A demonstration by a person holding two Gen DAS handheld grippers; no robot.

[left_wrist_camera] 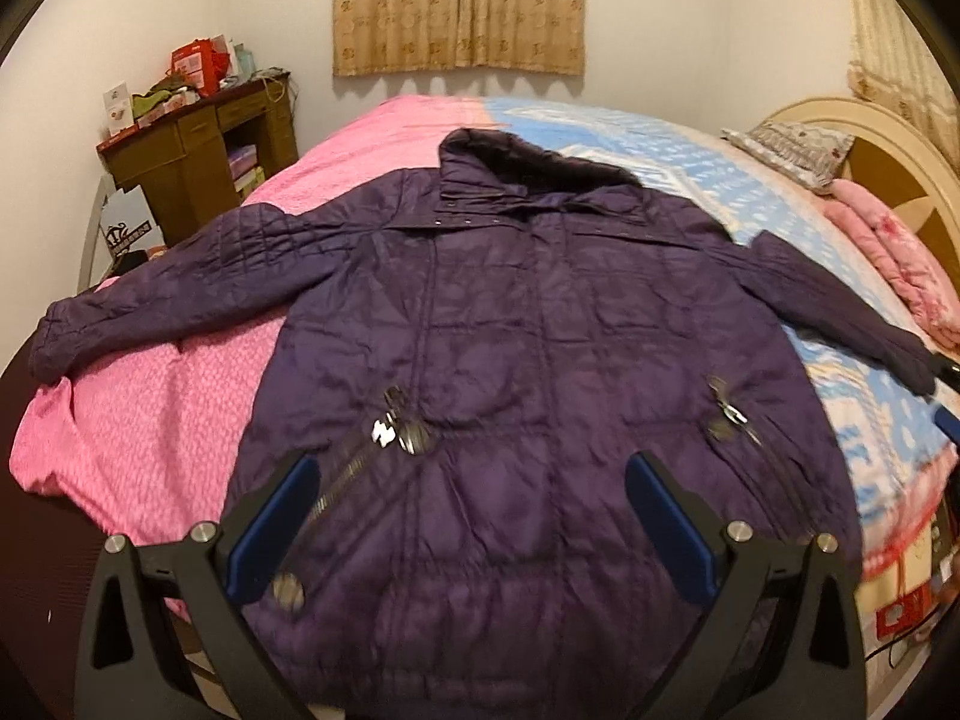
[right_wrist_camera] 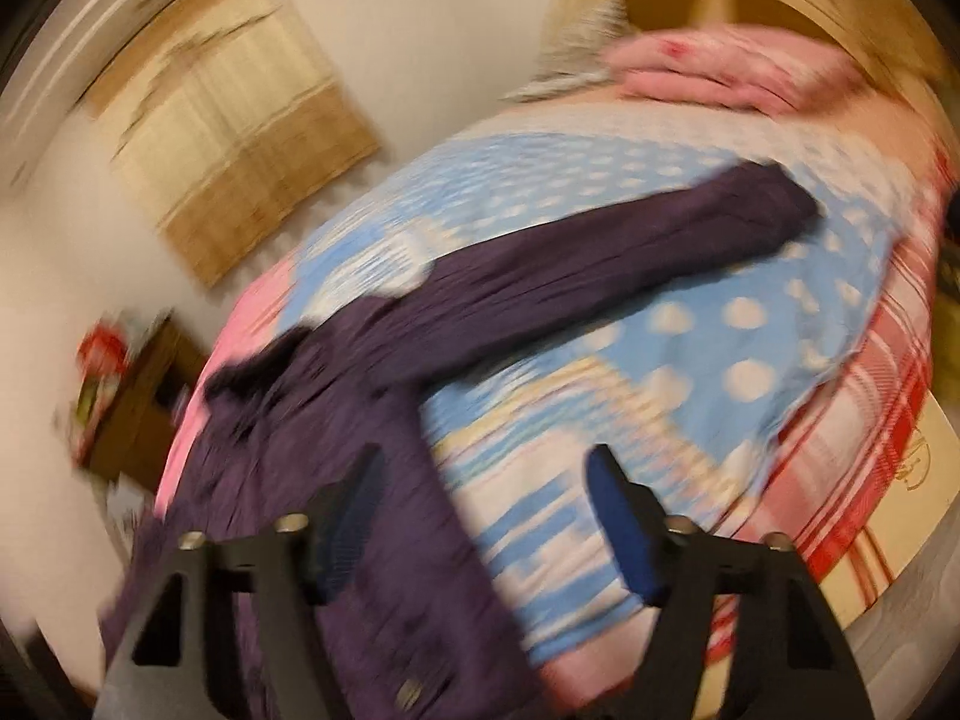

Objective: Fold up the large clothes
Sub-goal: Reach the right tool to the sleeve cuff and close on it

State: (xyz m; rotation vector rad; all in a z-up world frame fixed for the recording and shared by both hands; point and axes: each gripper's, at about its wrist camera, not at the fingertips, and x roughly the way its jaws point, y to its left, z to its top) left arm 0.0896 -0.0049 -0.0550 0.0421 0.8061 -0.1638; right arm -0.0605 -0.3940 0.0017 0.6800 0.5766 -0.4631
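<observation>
A dark purple quilted jacket (left_wrist_camera: 510, 312) lies flat and face up on the bed, collar toward the far wall, both sleeves spread out. My left gripper (left_wrist_camera: 471, 474) is open and empty above the jacket's lower front, near the zipped pockets. In the blurred right wrist view, the jacket's body (right_wrist_camera: 288, 456) is at the lower left and its right sleeve (right_wrist_camera: 600, 258) stretches up and to the right across the blue bedding. My right gripper (right_wrist_camera: 486, 468) is open and empty above the bedding beside the jacket's side edge.
The bed has a pink quilt (left_wrist_camera: 138, 414) on the left and a blue patterned one (left_wrist_camera: 720, 180) on the right. A folded pink blanket (left_wrist_camera: 900, 264) and a pillow (left_wrist_camera: 792, 150) lie by the headboard (left_wrist_camera: 900, 138). A cluttered wooden desk (left_wrist_camera: 198, 144) stands at the far left.
</observation>
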